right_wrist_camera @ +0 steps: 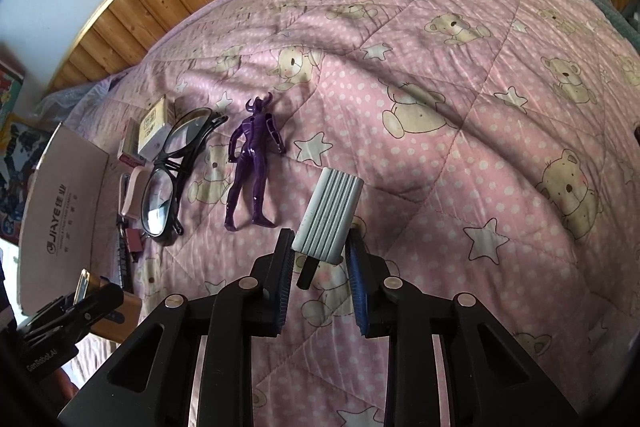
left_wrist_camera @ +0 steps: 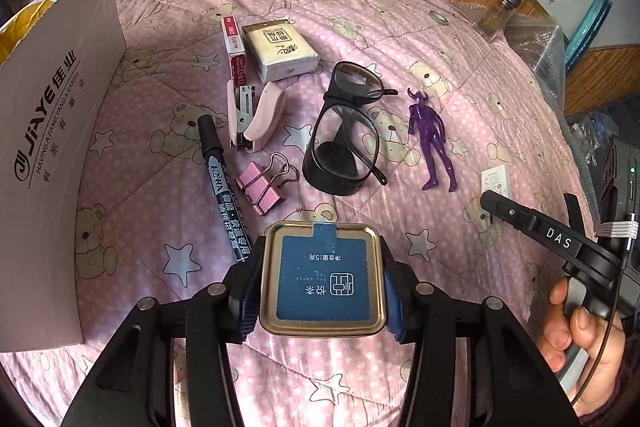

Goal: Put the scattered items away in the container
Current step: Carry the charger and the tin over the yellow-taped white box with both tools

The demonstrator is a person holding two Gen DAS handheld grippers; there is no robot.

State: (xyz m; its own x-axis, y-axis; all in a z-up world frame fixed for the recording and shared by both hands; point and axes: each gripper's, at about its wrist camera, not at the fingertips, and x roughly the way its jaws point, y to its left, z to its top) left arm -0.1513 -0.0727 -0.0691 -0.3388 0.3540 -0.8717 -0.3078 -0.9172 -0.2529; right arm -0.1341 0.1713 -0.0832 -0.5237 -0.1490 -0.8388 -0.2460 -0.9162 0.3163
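The left gripper (left_wrist_camera: 322, 301) has its fingers squeezed on a blue tea tin (left_wrist_camera: 323, 277) at the bottom middle. The right gripper (right_wrist_camera: 320, 283) has its fingers apart around a grey ribbed charger (right_wrist_camera: 328, 215). The cardboard box (left_wrist_camera: 56, 147) stands at the left on the pink bed (left_wrist_camera: 400, 39).

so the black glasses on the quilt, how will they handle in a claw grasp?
The glasses look like thin plastic frames with wide lenses, so probably light but fragile under a hard pinch. One temple arm juts out loose, so it may fold or swing when lifted. The glossy lenses are likely slippery; the frame rim seems the safer grip.
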